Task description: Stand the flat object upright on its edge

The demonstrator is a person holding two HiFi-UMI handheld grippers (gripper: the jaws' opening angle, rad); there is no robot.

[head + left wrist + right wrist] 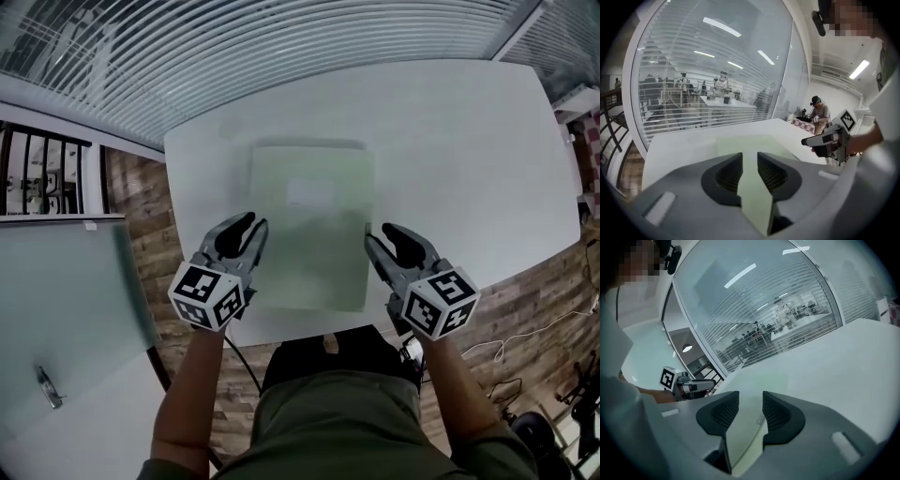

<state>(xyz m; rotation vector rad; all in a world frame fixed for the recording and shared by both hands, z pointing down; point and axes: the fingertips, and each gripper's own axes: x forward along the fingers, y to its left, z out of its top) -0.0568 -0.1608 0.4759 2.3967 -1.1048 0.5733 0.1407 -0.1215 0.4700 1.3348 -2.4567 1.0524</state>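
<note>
A pale green flat folder [309, 234] with a white label lies flat on the white table [450, 141], close to the near edge. My left gripper [246, 234] sits at the folder's left edge and my right gripper [389, 242] at its right edge. In the left gripper view the jaws [749, 168] stand slightly apart, and the green folder [750, 145] shows through the gap without being pinched. In the right gripper view the jaws [750, 411] stand wider apart, with the folder's edge [759, 380] under the gap and not gripped.
The table's near edge [309, 333] runs just in front of the person's lap. A glass wall with blinds [234, 56] stands behind the table's far side. Wooden floor [141, 216] shows left and right, with cables [525, 337] at the right.
</note>
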